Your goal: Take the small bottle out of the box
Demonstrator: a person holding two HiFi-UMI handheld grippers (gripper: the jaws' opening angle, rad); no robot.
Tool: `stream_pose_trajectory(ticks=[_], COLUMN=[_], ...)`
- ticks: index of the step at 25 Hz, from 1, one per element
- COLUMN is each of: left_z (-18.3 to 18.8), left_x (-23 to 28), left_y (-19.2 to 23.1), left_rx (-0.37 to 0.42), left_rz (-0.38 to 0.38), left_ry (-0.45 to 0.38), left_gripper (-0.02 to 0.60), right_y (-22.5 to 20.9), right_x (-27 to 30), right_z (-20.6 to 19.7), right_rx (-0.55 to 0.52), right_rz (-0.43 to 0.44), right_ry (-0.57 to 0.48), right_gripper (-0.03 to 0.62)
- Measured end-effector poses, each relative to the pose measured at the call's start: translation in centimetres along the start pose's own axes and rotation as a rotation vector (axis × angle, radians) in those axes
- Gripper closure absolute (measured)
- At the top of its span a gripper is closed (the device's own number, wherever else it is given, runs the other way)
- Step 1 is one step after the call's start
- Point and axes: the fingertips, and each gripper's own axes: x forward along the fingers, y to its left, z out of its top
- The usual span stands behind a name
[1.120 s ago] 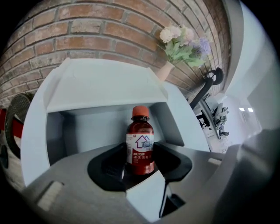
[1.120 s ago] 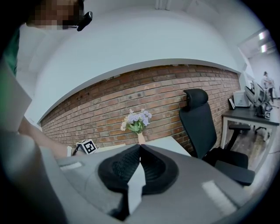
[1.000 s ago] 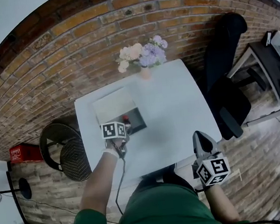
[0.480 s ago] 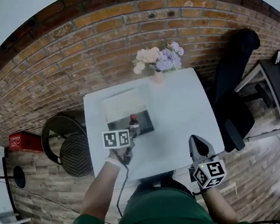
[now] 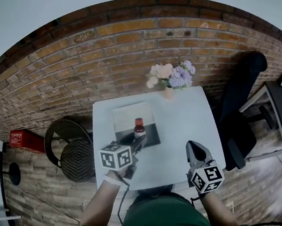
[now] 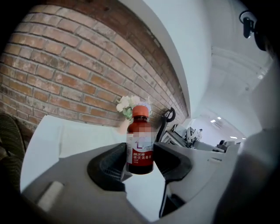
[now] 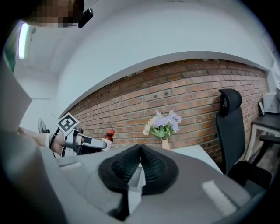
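Raised since a second ago, the small bottle is now held in the air over the box rather than down inside it. The left gripper has its jaws clamped on the bottle's lower body and holds it upright (red cap on top, label facing the camera). The box lies open on the white table, its pale flap toward the brick wall. The right gripper hovers by the table's near right edge, jaws together on nothing, well apart from the bottle.
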Motion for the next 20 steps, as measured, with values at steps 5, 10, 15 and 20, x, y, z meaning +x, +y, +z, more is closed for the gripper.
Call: stream_pose_trajectory(ticks=[5, 10, 15, 20], left_z=[3.8, 6.7, 8.6, 10.0], left_x=[-2.7, -5.3, -7.0, -8.4], left_y=[-3.0, -5.4, -7.4, -9.5], left_rx=[0.106, 0.248, 0.305, 0.343], left_rz=[-0.008, 0.016, 0.008, -0.052], left_ry=[-0.117, -0.226, -0.310, -0.406], left_gripper=[0.374, 0.374, 0.374, 0.373], right_y=[0.8, 2.3, 3.7, 3.8], right_x=[1.3, 2.3, 2.2, 1.8], right_z=[2.1, 4.7, 7.2, 8.8], right_rx=[-0.027, -0.048, -0.069, -0.059], right_rz=[0.031, 0.069, 0.106, 0.113], right_ry=[-0.026, -0.066, -0.119, -0.158], right_gripper=[0.595, 0.594, 0.594, 0.595])
